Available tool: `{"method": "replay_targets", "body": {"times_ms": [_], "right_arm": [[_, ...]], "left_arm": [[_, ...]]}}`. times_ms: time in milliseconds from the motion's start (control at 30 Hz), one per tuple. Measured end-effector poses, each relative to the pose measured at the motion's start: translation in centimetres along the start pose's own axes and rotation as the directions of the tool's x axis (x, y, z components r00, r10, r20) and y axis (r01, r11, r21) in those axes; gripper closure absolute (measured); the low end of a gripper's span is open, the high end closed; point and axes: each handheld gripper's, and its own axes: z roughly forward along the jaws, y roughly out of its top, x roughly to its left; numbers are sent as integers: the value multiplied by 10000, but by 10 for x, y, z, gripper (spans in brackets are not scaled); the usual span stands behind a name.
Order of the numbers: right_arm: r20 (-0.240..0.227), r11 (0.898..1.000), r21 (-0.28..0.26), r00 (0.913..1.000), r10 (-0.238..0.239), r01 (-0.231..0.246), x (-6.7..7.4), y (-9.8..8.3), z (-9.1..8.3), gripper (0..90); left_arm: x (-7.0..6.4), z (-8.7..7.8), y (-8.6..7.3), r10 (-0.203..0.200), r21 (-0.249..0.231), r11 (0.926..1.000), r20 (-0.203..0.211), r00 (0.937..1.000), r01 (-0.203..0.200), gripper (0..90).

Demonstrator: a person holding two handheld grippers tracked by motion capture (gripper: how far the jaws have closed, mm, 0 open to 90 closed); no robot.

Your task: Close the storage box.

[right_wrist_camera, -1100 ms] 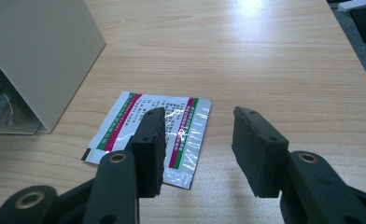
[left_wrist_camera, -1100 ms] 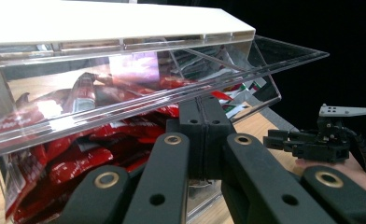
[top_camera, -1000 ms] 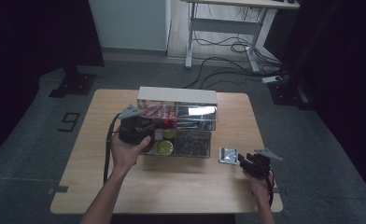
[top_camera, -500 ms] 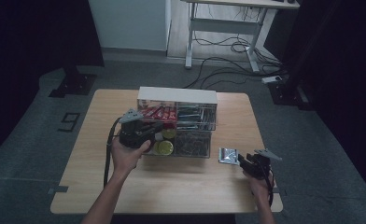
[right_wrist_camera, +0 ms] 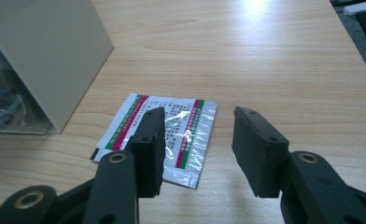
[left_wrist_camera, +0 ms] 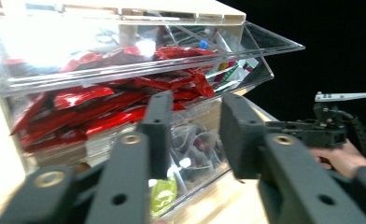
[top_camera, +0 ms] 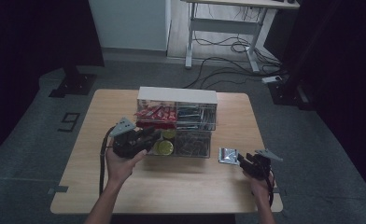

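High view: clear organizer box (top_camera: 176,122) mid-table, drawers tilted open, holding red packets (left_wrist_camera: 97,109). Left gripper (top_camera: 146,138) at its front, jaws apart, empty. Foil sachet (right_wrist_camera: 160,135) on the table (top_camera: 172,186) beside the box; right gripper (right_wrist_camera: 197,149) spread over it, ungrasped. Sorting apparently unfinished.

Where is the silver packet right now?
The silver packet lies flat on the table, right of the clear bin organizer, just ahead of the open right gripper.

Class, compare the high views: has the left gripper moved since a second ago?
Yes. The left gripper has shifted slightly toward the person, lower against the clear plastic drawer organiser.
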Motion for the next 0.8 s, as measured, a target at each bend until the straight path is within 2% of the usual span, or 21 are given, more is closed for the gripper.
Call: {"method": "replay_targets", "body": {"times_ms": [167,367,633,700,800], "right_arm": [[-95,9999,-107,9999,-62,61,3,0,-2,520],[-481,9995,-168,9985,-278,271,5,-2,-7,489],[-958,9973,-267,9929,-712,689,9,-5,-14,464],[-1083,9962,-303,9905,-845,817,11,-6,-15,457],[-1289,9945,-317,9863,-1029,996,13,-9,-16,444]], "left_arm": [[-1,-8,-10,364,-181,9991,-397,9985,-371,492],[3,-14,-32,752,46,9972,-1008,9921,-751,442],[22,-20,-63,577,528,9974,-1552,9862,-500,419],[27,-19,-71,650,751,9958,-1671,9838,-530,405],[37,-16,-86,572,1135,9929,-1856,9810,-364,391]]}}
